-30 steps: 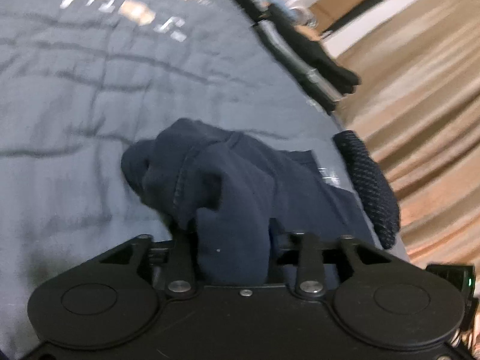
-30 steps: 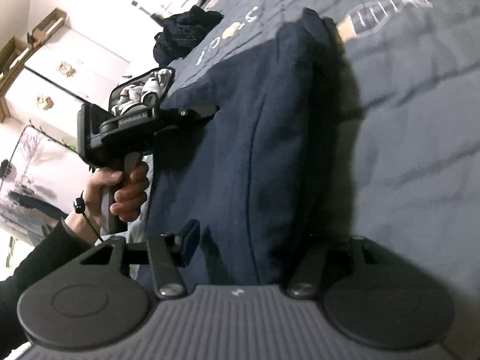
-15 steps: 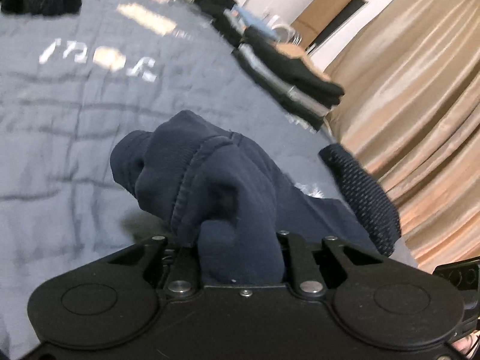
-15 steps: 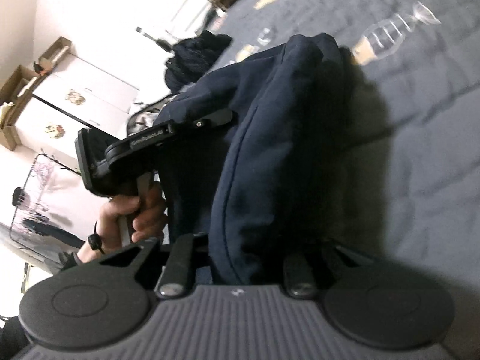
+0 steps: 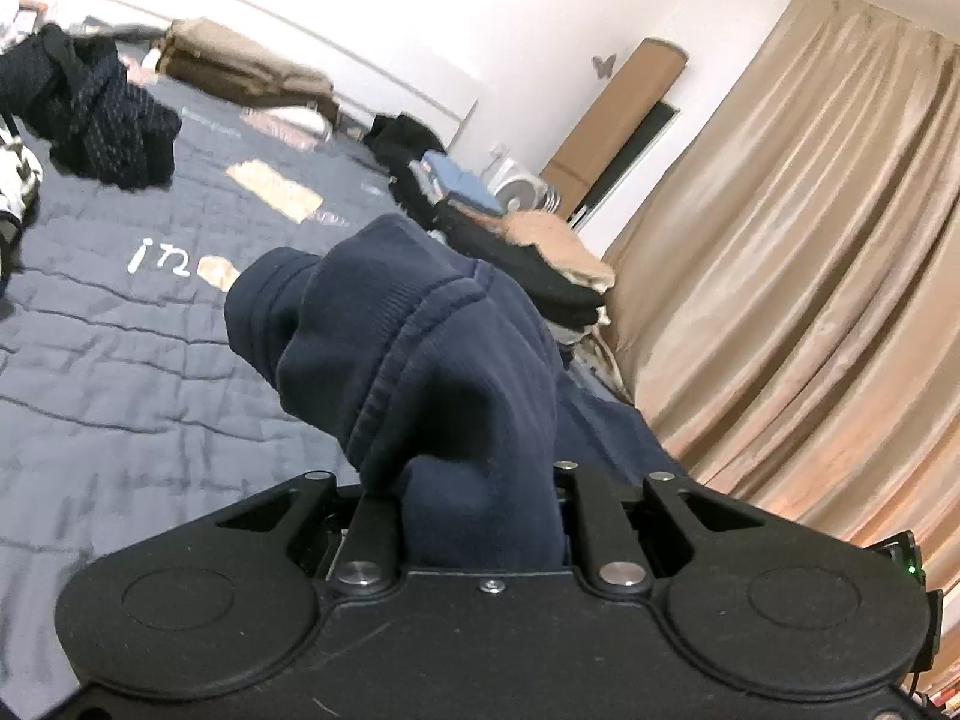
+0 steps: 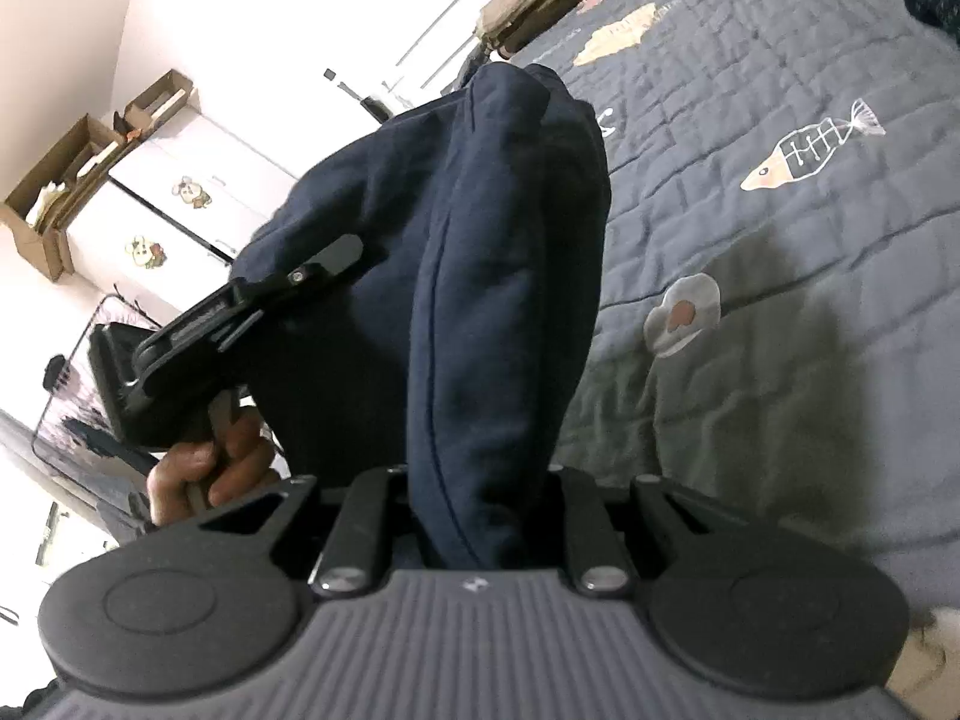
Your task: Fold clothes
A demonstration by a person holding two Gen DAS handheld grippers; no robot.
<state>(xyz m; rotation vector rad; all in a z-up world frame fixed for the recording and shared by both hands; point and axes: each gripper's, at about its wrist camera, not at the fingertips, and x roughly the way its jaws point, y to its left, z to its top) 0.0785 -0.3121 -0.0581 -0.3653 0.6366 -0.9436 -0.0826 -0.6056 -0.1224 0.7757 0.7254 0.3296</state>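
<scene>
Nearest, the left gripper (image 5: pixel 480 480) is pinching a thick bunch of the navy garment (image 5: pixel 420 348); its jaws have just been closing, with the cloth between them. The right gripper (image 6: pixel 480 480) is likewise clamped on a fold of the same garment, its jaws also just closed on cloth. Seen from the right wrist view, the left gripper sits at nine o'clock, gripped by the person's hand (image 6: pixel 210 468).

The garment hangs between the two grips, clear of the grey quilted bedspread (image 5: pixel 120 360) beneath. Step in hand, by my judgement: the lift that spreads the piece before folding. The next move calls for drawing the grips apart until the cloth hangs flat, then lowering it squarely onto the bedspread.

Further off, at one o'clock in the left wrist view, a stack of folded clothes (image 5: pixel 528 252) lies along the bed edge (apparently finished work).

Hidden: both sets of pads are buried in fabric; the garment's lower hem and its type cannot be made out.
</scene>
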